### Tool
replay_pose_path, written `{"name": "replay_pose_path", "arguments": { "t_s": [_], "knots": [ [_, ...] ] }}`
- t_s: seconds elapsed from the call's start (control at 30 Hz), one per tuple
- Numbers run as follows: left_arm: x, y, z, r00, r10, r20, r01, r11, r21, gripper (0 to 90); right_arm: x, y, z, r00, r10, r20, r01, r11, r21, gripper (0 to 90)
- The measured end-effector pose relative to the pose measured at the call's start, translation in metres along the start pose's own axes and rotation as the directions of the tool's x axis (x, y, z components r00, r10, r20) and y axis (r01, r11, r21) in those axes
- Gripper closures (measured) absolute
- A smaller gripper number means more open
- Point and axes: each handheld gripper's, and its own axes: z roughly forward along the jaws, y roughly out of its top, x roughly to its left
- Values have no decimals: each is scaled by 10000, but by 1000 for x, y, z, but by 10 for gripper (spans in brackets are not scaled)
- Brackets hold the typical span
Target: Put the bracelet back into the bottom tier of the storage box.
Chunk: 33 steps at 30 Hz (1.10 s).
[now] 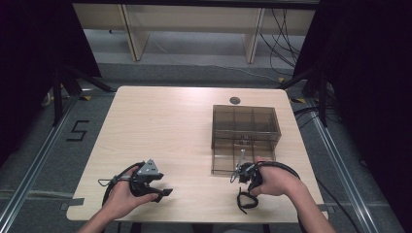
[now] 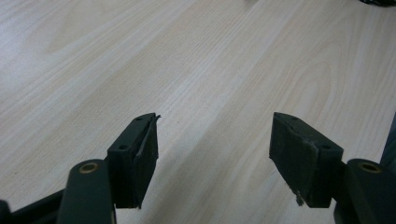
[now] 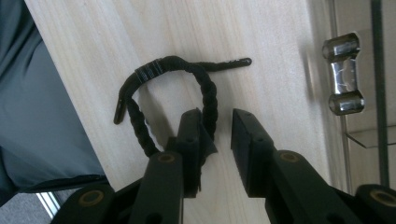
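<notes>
While a black twisted cord loop (image 3: 173,88) lies flat on the pale wooden worktop (image 1: 160,131) near its front edge, the right tool (image 3: 217,128) hangs right above it, pointing down. In the right gripper view, the loop curls round with its two ends crossing at the top, where a short glossy black band wraps the strands. The loop's right-hand strand runs down along the inner edge of the left jaw, and whether it touches the pad I cannot tell. The jaws stand partly open with a narrow gap of bare wood between them, and neither pad presses on the cord, so nothing is gripped. In the high view, the loop (image 1: 245,201) shows just below the right hand (image 1: 272,182), close to the worktop's front edge.

Just beside the right tool, toward the back of the worktop, stands a smoky see-through plastic box (image 1: 245,128) with inner dividers. Its front flap (image 1: 233,162) is folded down onto the wood, and a clear knob-like handle (image 3: 343,74) on the box shows at the right of the right gripper view.

Well apart, at the front left of the worktop, the left tool (image 2: 212,154) is held low in the left hand (image 1: 124,196). Its jaws stand wide open over bare wood, holding nothing.
</notes>
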Motion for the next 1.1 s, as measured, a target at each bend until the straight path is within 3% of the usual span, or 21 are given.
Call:
{"name": "replay_pose_path", "arguments": {
  "t_s": [0.03, 0.3, 0.37, 0.43, 0.53, 0.6, 0.73, 0.77, 0.83, 1.1],
  "knots": [
    [-1, 0, 1, 9998, -201, 17, 201, 9998, -26, 324, 1, 0, 1, 10000, 62, -10, -61, 10000, 77, 751],
    [0, 0, 0, 10000, -51, -4, 51, 10000, 10, 323, 0, 2, 5, 9996, -251, -90, 252, 9996, 130, 817],
    [-1, 0, 0, 9998, -186, -37, 186, 9998, -33, 324, 1, 2, 7, 9993, -92, -353, 91, 10000, -33, 833],
    [-1, -1, 0, 9998, -180, -22, 180, 9998, -19, 323, 2, 3, 5, 9998, -206, 1, 205, 9996, 172, 837],
    [0, 0, 0, 10000, 4, 1, -4, 10000, 8, 323, 2, 3, 5, 9999, -124, -54, 126, 9997, 217, 840],
    [0, 0, 0, 10000, -2, 3, 2, 10000, -6, 323, 1, 2, 7, 9992, 7, -403, -6, 10000, 30, 842],
    [-1, 0, 0, 9998, -178, 23, 178, 9998, -24, 324, 1, 2, 5, 9989, 110, -451, -109, 9999, 32, 846],
    [0, 0, 0, 10000, 29, -62, -29, 10000, 15, 323, 1, 2, 5, 9988, 106, -471, -103, 9999, 65, 847],
    [0, 0, 0, 10000, 33, -62, -33, 10000, 22, 323, 0, 2, 2, 9997, -15, -259, 18, 9999, 110, 848],
    [0, 0, 0, 10000, -33, -6, 33, 10000, 21, 323, -2, -3, -4, 9990, 330, -309, -327, 9994, 82, 850]
  ]
}}
